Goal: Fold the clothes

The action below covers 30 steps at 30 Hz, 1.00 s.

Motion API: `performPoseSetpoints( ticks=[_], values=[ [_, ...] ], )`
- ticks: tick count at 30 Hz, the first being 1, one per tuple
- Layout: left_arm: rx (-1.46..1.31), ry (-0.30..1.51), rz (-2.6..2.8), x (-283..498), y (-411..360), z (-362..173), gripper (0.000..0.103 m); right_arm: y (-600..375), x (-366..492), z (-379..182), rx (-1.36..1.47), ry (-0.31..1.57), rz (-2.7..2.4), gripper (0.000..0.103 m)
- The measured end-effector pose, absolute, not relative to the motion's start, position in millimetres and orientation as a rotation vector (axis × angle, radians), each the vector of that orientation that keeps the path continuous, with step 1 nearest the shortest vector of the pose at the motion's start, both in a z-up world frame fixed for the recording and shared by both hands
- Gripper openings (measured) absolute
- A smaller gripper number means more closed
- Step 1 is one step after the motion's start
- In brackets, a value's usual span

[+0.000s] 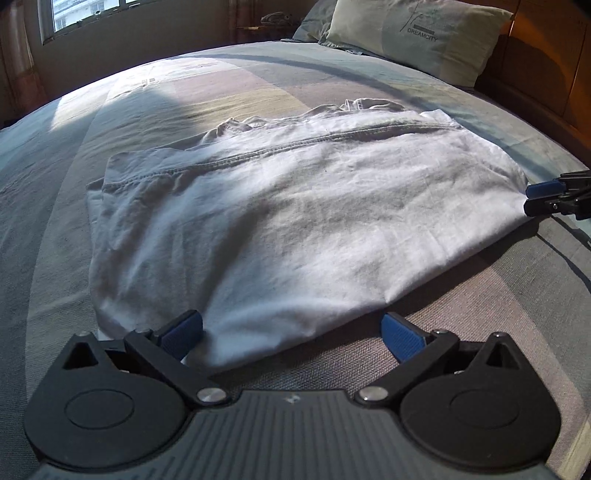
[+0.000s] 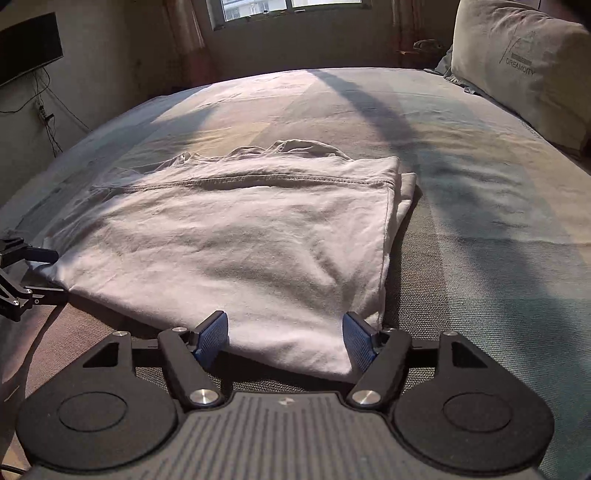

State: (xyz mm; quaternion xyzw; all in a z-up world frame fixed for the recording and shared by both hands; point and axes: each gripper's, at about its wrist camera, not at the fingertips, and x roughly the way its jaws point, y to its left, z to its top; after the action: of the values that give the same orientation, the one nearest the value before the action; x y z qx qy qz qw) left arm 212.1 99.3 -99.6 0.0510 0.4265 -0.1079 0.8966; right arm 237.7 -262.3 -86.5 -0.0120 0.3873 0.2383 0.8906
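A white T-shirt (image 1: 295,206) lies folded flat on the bed, its stitched hem running across the far side. In the left wrist view my left gripper (image 1: 291,332) stands open at the shirt's near edge, and the cloth's corner lies between its blue pads without being pinched. My right gripper (image 1: 543,199) shows at the shirt's right corner. In the right wrist view the right gripper (image 2: 285,336) is open, its blue pads on either side of the near right corner of the T-shirt (image 2: 240,251). The left gripper (image 2: 46,275) sits open at the left corner.
The bed sheet (image 1: 480,314) is striped grey, blue and beige, with sunlight across its far side. A pillow (image 1: 417,37) printed DREAMCITY leans at the head against a wooden headboard (image 1: 535,85). A window (image 2: 288,7) and a dark wall screen (image 2: 26,48) are beyond the bed.
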Motion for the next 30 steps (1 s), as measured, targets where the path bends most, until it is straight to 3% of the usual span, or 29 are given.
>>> performPoseSetpoints(
  ticks=[4, 6, 12, 20, 30],
  values=[
    [0.214, 0.882, -0.155, 207, 89, -89, 0.102, -260, 228, -79, -0.092, 0.81, 0.471, 0.078],
    [0.349, 0.816, -0.129, 198, 76, -82, 0.102, -253, 220, -73, -0.182, 0.785, 0.428, 0.091],
    [0.939, 0.627, -0.183, 172, 19, -95, 0.102, -212, 194, -61, -0.548, 0.629, 0.447, 0.103],
    [1.256, 0.532, -0.187, 161, 33, -118, 0.102, -162, 182, -94, -1.067, 0.512, 0.472, 0.103],
    [1.366, 0.437, -0.2, 181, 15, -128, 0.102, -137, 197, -103, -1.206, 0.409, 0.446, 0.103]
  ],
)
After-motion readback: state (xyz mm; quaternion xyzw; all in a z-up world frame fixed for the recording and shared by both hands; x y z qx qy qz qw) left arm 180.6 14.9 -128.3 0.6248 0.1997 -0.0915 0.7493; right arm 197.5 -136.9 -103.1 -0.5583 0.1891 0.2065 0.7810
